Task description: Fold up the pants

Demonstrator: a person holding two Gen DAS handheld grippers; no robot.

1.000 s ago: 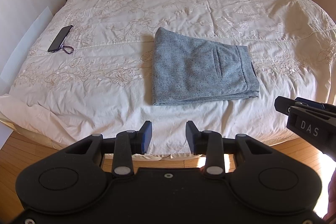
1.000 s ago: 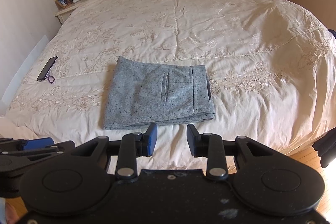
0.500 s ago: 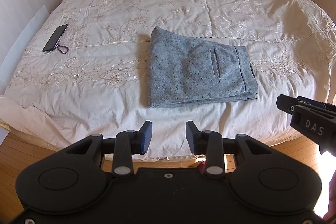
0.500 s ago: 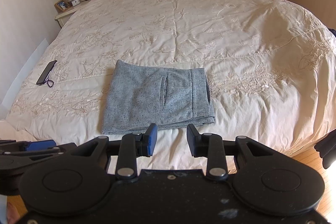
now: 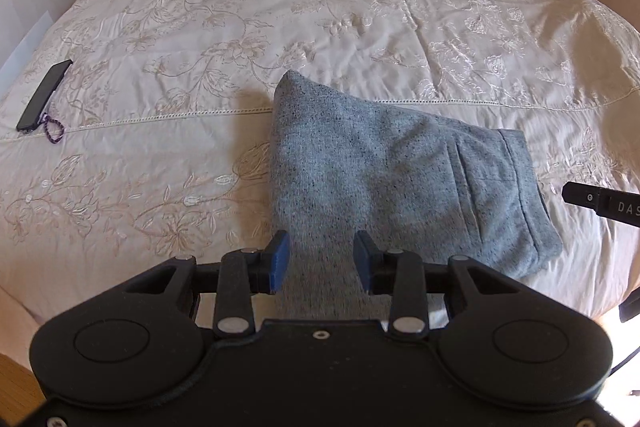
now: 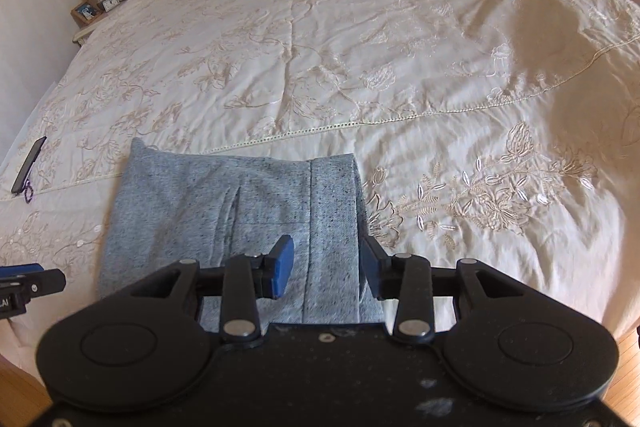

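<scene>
The left gripper (image 5: pixel 319 263) is standing open over the near left part of the pants (image 5: pixel 384 179), nothing between its pads. The right gripper (image 6: pixel 327 263) is open too, its jaws having just been widening, straddling the waistband end near the pants' right edge, with no cloth pinched. The pants are lying folded into 1 compact grey rectangle on the bedspread (image 5: pixel 240 27), near its front edge. Judgement: a further fold is being started, and both tools are descending for a pickup. Next move calls for each set of pads to close on the near edge, catching all layers together. To the pants' left, a phone (image 5: pixel 44 95) is lying well apart. Legible writing: "DAS" on the right tool's side, seen in the left view; the remainder is cut off.
</scene>
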